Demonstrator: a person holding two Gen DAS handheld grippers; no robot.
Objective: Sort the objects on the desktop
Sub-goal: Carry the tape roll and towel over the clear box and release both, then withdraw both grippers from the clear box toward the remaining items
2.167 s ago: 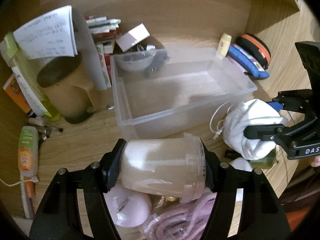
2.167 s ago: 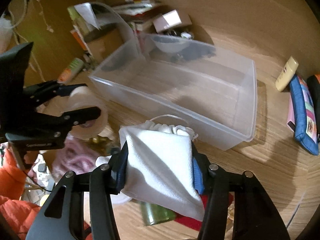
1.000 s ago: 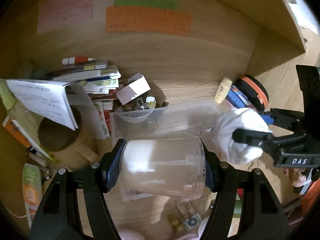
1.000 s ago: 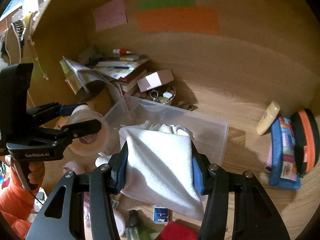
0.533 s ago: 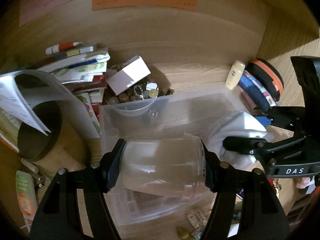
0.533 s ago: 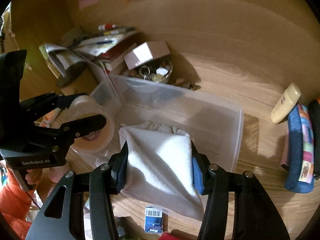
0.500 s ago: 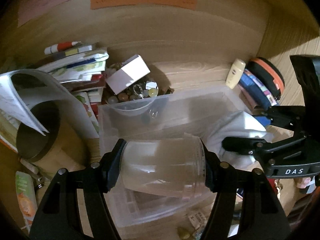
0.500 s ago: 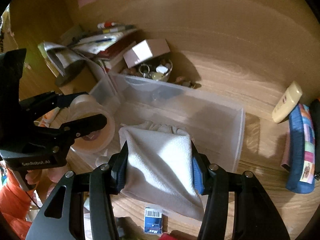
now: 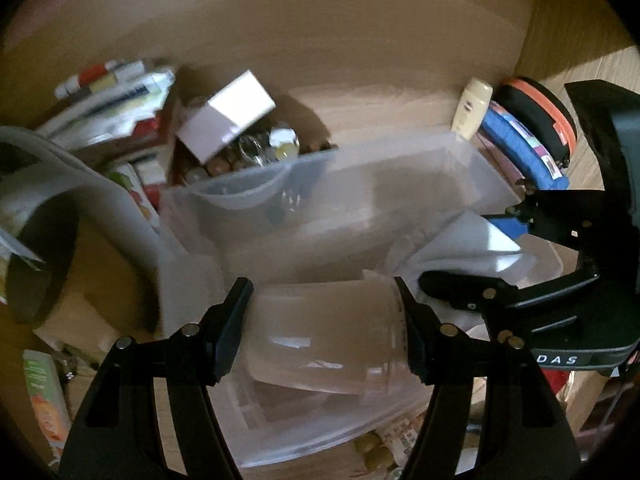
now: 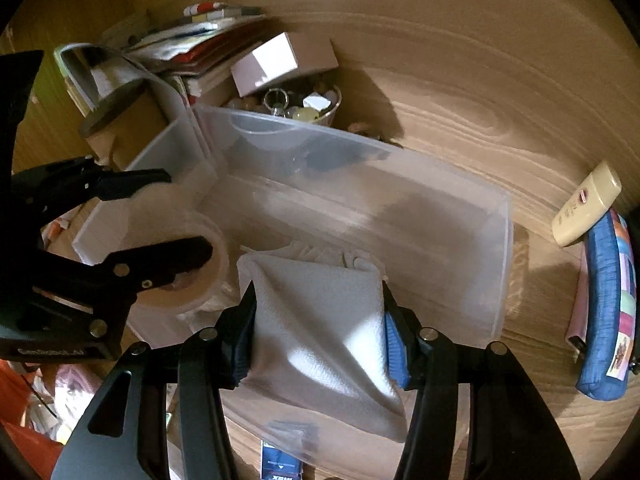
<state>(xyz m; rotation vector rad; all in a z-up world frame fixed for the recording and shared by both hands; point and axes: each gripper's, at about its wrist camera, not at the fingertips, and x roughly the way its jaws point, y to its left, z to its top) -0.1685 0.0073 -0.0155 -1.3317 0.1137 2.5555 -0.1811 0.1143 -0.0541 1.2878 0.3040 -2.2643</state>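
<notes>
Wooden bench [image 10: 460,92] holds a clear plastic bin [image 10: 506,240]; left tongs [image 9: 324,328] clamp a frosted cup [image 9: 320,340], right tongs [image 10: 318,320] clamp a soft white pouch [image 10: 316,320].

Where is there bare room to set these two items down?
The clear bin is bare across its floor toward the far right corner. Bare desk lies between its far wall and the cream tube. Crowded: the far-left corner, with the book stack and trinket bowl.

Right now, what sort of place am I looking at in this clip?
Most likely a cluttered home desk set in a wooden alcove: a wood-grain desktop, a pile of books and papers against the back panel, and a clear plastic bin for sorting.
</notes>
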